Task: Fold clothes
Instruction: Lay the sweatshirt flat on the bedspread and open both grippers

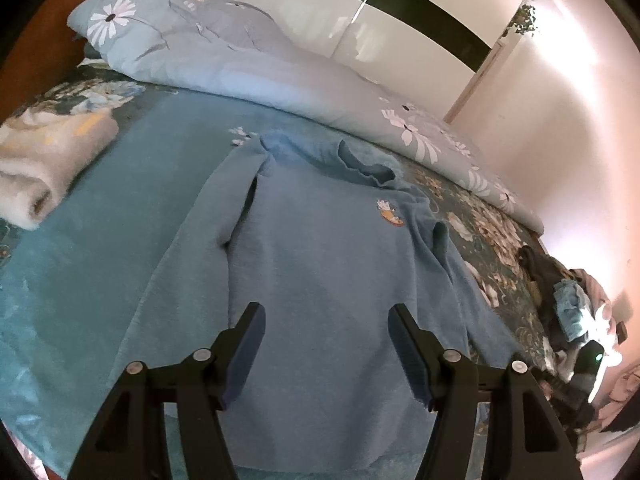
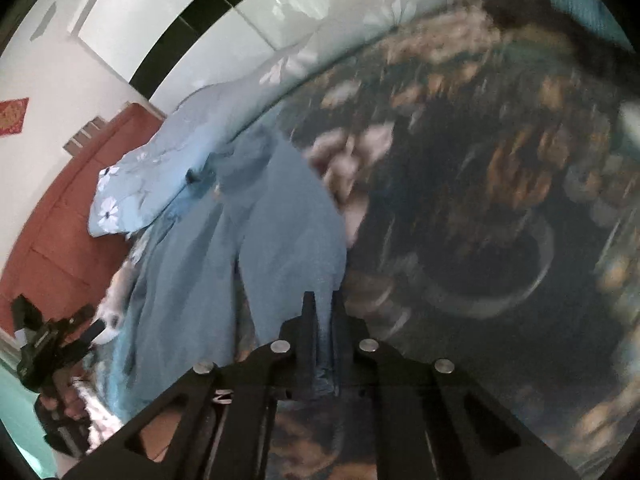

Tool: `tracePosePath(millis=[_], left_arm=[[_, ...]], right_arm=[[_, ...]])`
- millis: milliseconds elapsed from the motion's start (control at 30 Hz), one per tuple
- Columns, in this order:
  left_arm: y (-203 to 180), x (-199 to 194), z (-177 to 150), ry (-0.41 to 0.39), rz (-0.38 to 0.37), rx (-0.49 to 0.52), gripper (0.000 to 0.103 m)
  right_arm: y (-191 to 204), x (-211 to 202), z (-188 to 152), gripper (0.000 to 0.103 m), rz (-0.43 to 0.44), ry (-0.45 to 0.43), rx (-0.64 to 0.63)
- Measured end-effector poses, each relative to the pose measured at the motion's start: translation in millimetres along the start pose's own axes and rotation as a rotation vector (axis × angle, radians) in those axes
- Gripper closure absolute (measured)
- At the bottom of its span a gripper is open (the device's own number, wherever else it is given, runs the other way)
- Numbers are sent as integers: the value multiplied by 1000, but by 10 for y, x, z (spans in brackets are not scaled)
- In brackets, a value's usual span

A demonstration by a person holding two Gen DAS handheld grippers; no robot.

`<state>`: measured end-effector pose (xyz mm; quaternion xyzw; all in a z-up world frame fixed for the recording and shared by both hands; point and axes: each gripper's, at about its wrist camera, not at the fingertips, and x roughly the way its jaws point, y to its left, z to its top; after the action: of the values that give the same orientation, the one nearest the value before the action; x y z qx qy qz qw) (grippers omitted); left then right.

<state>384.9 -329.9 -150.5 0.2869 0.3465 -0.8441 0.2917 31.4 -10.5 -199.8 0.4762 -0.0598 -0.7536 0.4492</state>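
while no writing can be read, the blue sweater (image 1: 320,248) shows a small cartoon patch (image 1: 390,212). the left gripper (image 1: 326,344) hovers wide open above it, holding nothing. the right gripper (image 2: 322,312) is closed on a sleeve (image 2: 292,248)

A bed (image 1: 500,216) covered by a dark floral spread carries a teal blanket (image 1: 100,208), with a blue sweatshirt (image 1: 320,264) laid flat upon it. A folded cream towel (image 1: 44,168) sits at the blanket's left edge, a pale blue daisy-print duvet (image 1: 248,68) is bunched along the far side, and dark clothes (image 1: 560,292) are heaped at right
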Motion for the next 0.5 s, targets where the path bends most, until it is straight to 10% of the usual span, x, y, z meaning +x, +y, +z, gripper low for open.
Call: tracePosePath(millis=[233,500], left_arm=[[233,-4,-15,-1,23,-62,35],[576,-37,-11,-15,71,-116,35]], right_arm=[[-338,-307,884,97,-354,-177,-96],[-566,151,1259,97,-471,-125,-107]])
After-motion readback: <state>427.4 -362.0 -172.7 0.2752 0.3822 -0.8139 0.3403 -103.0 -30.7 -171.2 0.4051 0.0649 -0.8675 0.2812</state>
